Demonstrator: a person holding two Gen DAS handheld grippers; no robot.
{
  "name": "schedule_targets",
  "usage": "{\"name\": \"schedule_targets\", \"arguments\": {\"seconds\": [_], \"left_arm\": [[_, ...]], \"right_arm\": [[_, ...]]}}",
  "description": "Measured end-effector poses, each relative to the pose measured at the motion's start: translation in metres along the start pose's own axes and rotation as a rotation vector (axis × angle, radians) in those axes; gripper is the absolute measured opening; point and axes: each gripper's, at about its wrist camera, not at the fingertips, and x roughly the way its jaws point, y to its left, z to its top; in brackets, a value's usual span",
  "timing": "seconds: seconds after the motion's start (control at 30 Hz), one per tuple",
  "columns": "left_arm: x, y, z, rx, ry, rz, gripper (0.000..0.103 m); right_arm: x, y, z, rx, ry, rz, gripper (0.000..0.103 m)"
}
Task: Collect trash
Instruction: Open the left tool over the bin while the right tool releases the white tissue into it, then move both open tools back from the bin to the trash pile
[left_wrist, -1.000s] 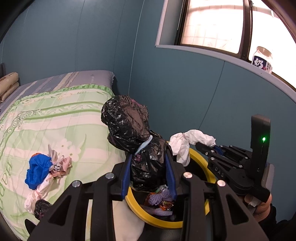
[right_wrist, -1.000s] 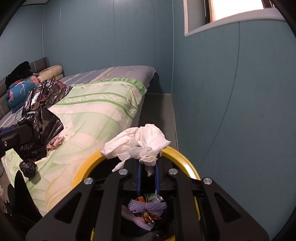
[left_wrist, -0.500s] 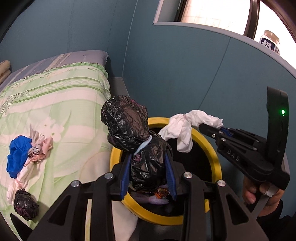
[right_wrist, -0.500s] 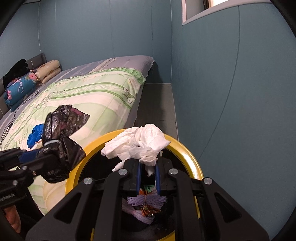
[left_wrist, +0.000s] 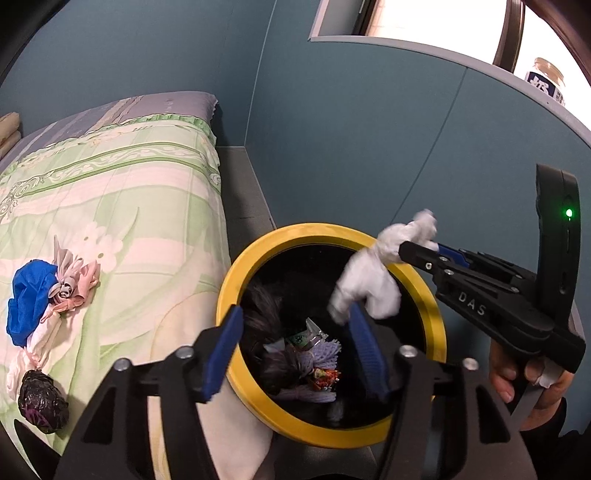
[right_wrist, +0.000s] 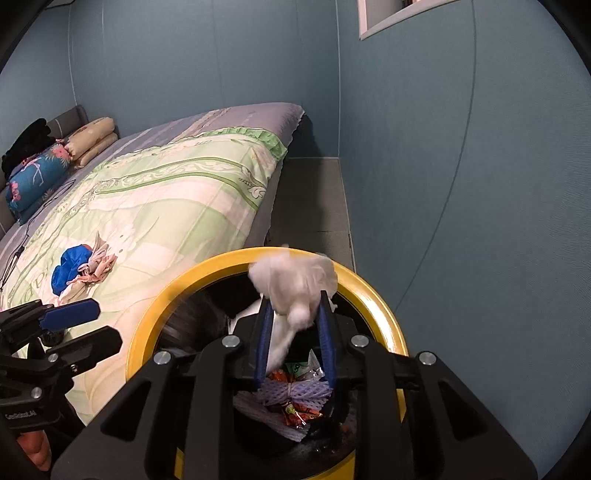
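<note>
The step in hand is judged to be the drop into the yellow-rimmed bin (left_wrist: 258, 402). The left gripper (left_wrist: 295, 343) is held just over the bin's mouth, and its jaws have just been opening — they stand wide, with nothing between them. A dark, blurred shape seen inside the bin against its left wall is taken to be the black bag (left_wrist: 258, 314), already let go. The right gripper (right_wrist: 295, 332) is held over the same mouth, and its jaws have just been opening too: the gap is narrow, and the white tissue wad (right_wrist: 295, 284) is seen blurred between the blue pads (right_wrist: 263, 332), at their tips. Whether it is gripped or slipping free cannot be told. Purple foam netting (right_wrist: 291, 391) and snack wrappers are seen at the bottom of the bin.

Beside the bin, on the green quilt (left_wrist: 129, 192), more trash is left — a blue scrap (left_wrist: 26, 302) tangled with pale ribbon, and 1 small black wad (left_wrist: 42, 398) nearer the quilt's edge.

The next move calls for the tissue to be fully released inside the rim. After that, 1 gripper is likely to be taken back to the quilt, its jaws wide, for the pieces left there.
</note>
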Motion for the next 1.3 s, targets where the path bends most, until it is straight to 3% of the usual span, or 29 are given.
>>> {"name": "schedule_targets", "arguments": {"seconds": [0.1,0.2,0.37,0.63,1.07,1.3], "left_arm": [[-0.003,0.003,0.001,-0.007,-0.012,0.010,0.066],[-0.008,0.008,0.002,-0.015,-0.023,0.018,0.071],[-0.023,0.022,0.004,-0.025,-0.060,0.056,0.079],[-0.052,0.063,0.001,-0.083,-0.103,0.128,0.081],[-0.098,0.157,-0.009,-0.138,-0.154,0.345,0.082],[-0.105,0.206,-0.011,-0.171,-0.145,0.383,0.082]], "right_arm": [[-0.001,-0.002,0.000,0.006,-0.008,-0.005,0.034],[-0.004,-0.003,0.001,0.013,-0.024,-0.012,0.035],[-0.011,-0.002,0.003,0.014,-0.064,-0.030,0.049],[-0.023,0.014,0.012,0.005,-0.118,0.029,0.070],[-0.041,0.102,0.013,-0.175,-0.213,0.253,0.074],[-0.024,0.163,-0.006,-0.263,-0.140,0.415,0.074]]}}
